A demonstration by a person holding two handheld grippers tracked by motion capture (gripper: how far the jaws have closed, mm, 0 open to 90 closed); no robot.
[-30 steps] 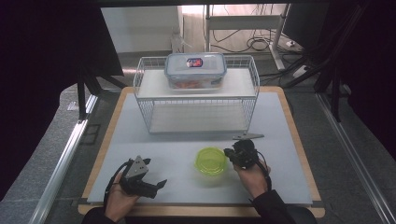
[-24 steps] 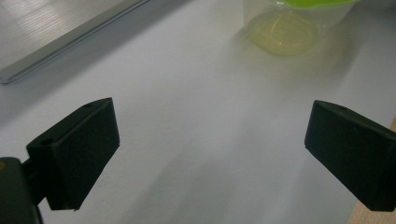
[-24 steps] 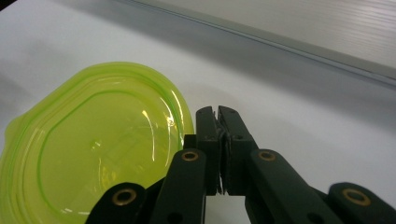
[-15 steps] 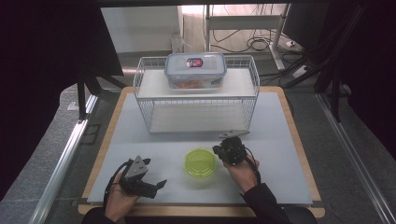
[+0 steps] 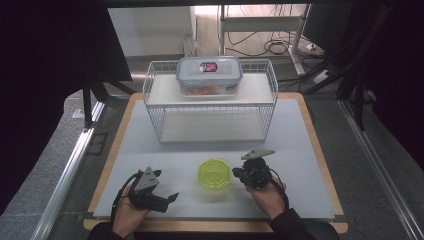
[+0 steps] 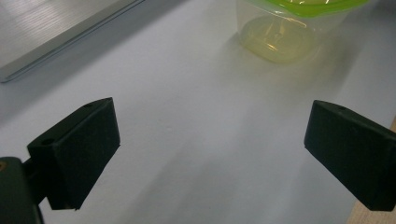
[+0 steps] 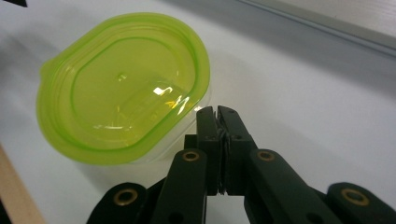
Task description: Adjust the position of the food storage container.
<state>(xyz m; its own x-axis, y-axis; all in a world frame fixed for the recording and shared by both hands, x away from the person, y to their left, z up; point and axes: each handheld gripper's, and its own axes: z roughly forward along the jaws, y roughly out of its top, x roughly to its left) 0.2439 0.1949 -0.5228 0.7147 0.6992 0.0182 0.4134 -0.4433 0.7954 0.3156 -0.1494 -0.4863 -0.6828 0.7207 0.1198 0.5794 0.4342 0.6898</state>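
Green-lidded container (image 5: 214, 173) shifted left (touching the right tool (image 5: 239, 173)).

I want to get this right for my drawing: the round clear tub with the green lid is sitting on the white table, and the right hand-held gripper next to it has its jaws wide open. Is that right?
Not quite. The round clear plastic tub with the green lid does sit on the white table, but the right hand-held gripper beside it has its jaws shut, nothing between them. The right gripper view shows this.

Two hand-held grippers, left (image 5: 172, 196) and right (image 5: 235, 172), one green-lidded container (image 5: 214, 173), one wire rack (image 5: 210, 102), one clear lidded box (image 5: 209, 75)
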